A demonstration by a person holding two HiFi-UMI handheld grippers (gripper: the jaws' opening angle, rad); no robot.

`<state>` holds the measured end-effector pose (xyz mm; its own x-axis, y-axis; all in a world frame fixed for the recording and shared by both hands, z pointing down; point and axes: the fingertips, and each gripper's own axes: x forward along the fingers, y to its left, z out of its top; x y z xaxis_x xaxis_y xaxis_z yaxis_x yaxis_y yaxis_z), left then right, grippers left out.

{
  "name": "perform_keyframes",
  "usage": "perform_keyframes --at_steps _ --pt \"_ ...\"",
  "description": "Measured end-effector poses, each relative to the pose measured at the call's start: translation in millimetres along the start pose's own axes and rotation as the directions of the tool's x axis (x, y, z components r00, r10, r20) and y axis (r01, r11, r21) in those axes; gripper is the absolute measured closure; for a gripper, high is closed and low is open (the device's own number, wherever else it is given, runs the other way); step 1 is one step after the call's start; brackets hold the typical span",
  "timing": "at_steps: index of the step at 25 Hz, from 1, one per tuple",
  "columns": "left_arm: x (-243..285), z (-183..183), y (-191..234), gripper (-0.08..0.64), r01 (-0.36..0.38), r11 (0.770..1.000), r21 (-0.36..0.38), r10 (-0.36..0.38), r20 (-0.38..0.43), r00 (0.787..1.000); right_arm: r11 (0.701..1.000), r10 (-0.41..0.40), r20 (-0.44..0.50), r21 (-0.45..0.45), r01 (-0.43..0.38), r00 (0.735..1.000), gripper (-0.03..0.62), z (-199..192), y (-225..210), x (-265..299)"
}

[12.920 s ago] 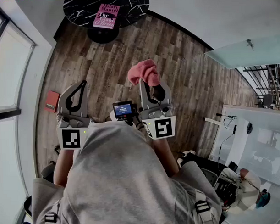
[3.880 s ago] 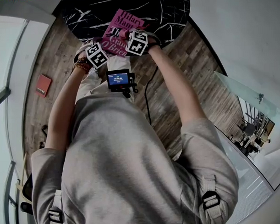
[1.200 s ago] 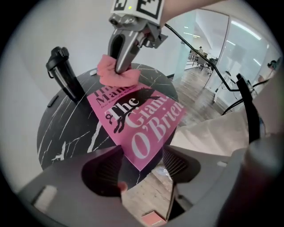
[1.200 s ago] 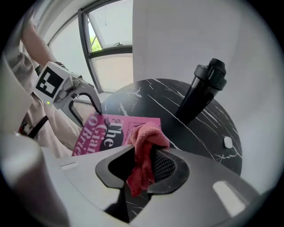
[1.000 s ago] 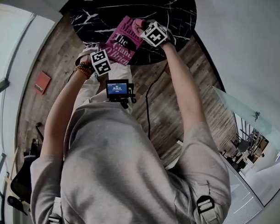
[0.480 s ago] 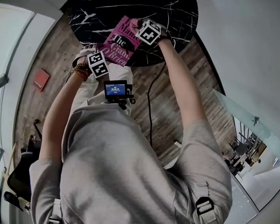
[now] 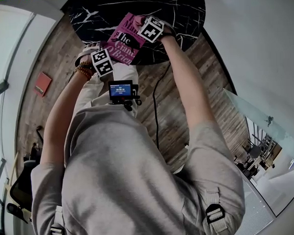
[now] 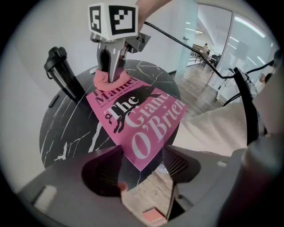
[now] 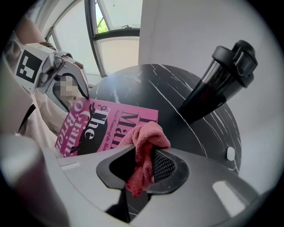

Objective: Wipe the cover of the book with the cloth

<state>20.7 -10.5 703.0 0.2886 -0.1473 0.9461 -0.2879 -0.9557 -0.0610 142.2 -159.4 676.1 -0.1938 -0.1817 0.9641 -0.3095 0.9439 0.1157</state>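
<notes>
Pinched the pink cloth (image 9: 145, 141) in the right gripper (image 9: 143, 163), down on the far end of the book (image 9: 116, 120) lying on the black marble table (image 9: 146, 84). Held the left gripper (image 8: 143, 165) spread astride the book's near corner — perhaps touching it.

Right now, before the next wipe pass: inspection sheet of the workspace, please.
Surface: round black marble-look table, white veins.
Job's things: pink book lies cover up, its near corner overhanging the table's edge; pink cloth is bunched on the cover's far end.
Clutter: black bottle stands on the table beyond the book, apart from it; red item on the floor.
Grippers: right gripper shut on the cloth; left gripper jaws apart, with the book's corner in the gap, contact unclear.
Cables: black cable runs from the right gripper down along the person.
Surroundings: wood floor, window.
</notes>
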Motion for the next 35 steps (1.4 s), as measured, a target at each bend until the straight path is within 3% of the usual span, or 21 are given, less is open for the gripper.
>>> perform_keyframes --at_steps 35 --pt "0 1 1 0.279 0.012 0.999 0.03 -0.012 0.0 1.0 0.998 0.051 -0.039 -0.026 -0.053 0.998 0.503 4 41 -2"
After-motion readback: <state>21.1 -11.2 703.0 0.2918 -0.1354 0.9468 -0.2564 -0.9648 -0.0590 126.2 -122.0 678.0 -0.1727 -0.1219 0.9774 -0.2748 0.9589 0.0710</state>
